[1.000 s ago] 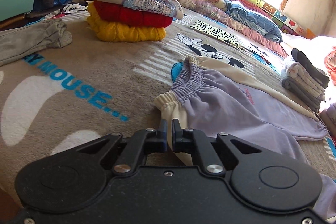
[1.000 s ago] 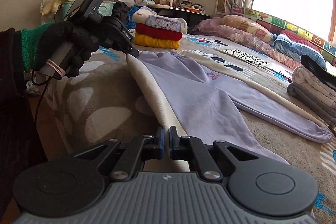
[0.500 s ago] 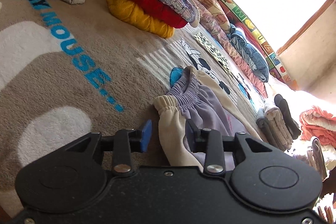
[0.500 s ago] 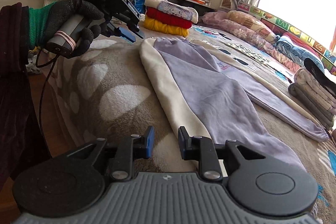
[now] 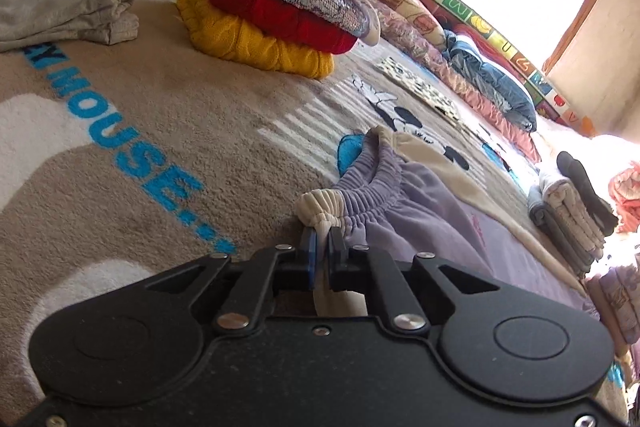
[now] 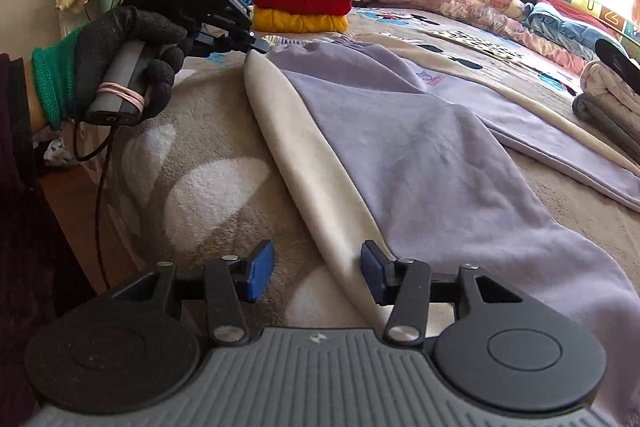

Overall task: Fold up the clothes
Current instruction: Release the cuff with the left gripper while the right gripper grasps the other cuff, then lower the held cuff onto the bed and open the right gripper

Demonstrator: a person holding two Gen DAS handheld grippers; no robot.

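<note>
Lilac-and-cream trousers [image 6: 400, 147] lie flat on the Mickey Mouse blanket [image 5: 120, 131]. Left gripper [image 5: 319, 251] is pinched on the cream waistband corner. Right gripper [image 6: 316, 273] is spread wide over the cream side stripe, gripping nothing. Step looks like regripping; next it must close on that edge.

Left gripper [image 5: 319, 251] is pinched nearly closed, held out low by a gloved left hand [image 6: 124, 63]. Right gripper [image 6: 317, 273] has its jaws spread wide apart.

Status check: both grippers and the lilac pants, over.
Left gripper shut on waistband of lilac pants. Right gripper open, straddling the cream leg edge. Pants flat on Mickey Mouse blanket; nothing in the way.
</note>
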